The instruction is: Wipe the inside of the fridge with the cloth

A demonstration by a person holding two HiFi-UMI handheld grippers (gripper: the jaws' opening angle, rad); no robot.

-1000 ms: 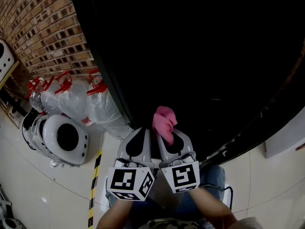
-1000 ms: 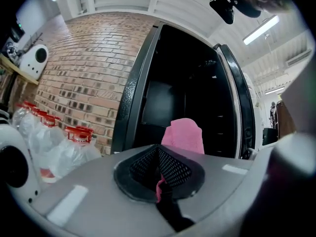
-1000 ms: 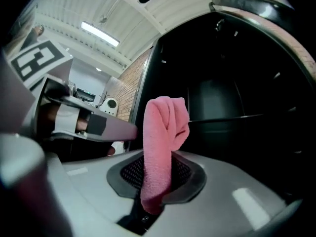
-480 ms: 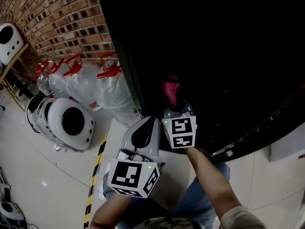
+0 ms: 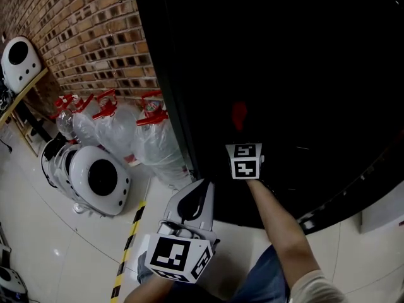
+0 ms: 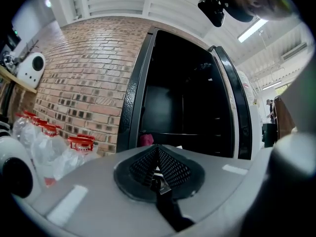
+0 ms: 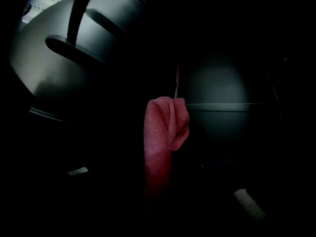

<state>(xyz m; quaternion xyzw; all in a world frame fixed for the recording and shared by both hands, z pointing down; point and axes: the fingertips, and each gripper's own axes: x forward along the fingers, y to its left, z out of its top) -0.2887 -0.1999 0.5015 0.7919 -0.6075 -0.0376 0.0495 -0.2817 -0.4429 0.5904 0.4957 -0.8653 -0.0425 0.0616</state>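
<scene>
A brick wall (image 5: 95,36) and red-capped bottles (image 5: 120,128) are recorded at the left, beside the dark open fridge (image 5: 284,55). The left gripper (image 5: 199,193) is held outside it, its 2 jaws pressed together on nothing. The right gripper (image 5: 242,141) is held inside, clamped on the pink cloth (image 5: 239,114).

Pink cloth (image 7: 165,127); black fridge (image 5: 315,74); red-brown brick wall (image 5: 95,36).

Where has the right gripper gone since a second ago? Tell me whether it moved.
Yes. The right gripper moved forward, past the fridge's front frame and into the dark interior, carrying the cloth.
</scene>
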